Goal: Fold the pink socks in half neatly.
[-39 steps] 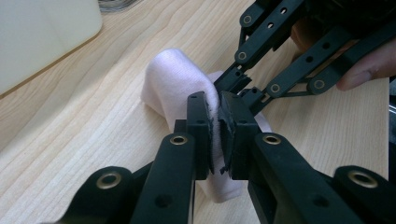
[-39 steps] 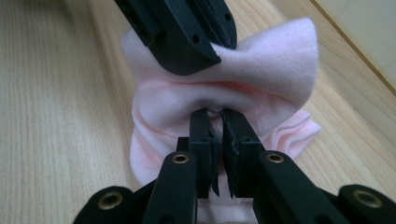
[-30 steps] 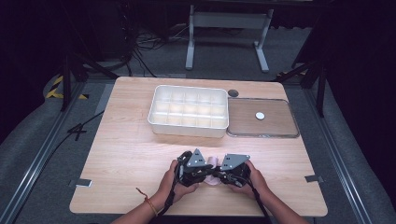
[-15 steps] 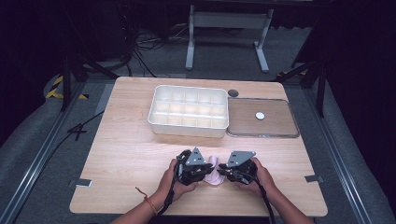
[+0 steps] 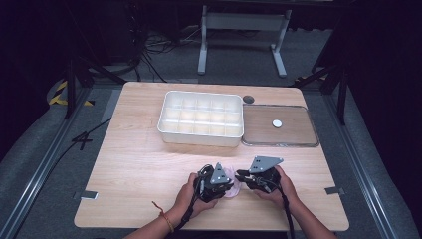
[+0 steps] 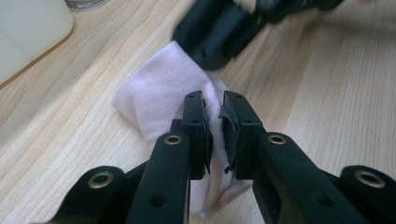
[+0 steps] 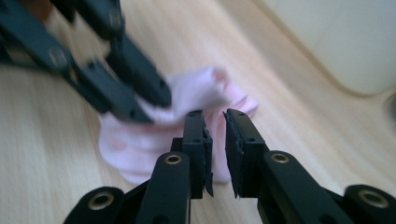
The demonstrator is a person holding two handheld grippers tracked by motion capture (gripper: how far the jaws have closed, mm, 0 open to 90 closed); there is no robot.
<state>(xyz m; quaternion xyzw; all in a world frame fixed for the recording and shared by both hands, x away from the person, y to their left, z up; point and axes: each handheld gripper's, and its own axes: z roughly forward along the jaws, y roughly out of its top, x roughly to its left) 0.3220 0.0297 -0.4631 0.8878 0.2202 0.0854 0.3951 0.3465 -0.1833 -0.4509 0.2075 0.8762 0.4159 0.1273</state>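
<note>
Here, low in the centre of the high view, the pale pink cloth (image 5: 230, 183) lies crumpled on the table (image 5: 134, 169). The left gripper (image 6: 215, 122) pinches a fold of it, jaws nearly together. The right gripper (image 7: 215, 140) shows a narrow gap; whether it holds cloth is unclear.

Soft pink knit cloth (image 6: 159, 100) on matt pale wood table (image 6: 327, 93).

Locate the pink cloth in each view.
High view: cloth low centre, between the two claws.
Left gripper view: cloth centre, behind the jaws.
Right gripper view: cloth centre, behind the jaws.
Shared landmark: white tray.
</note>
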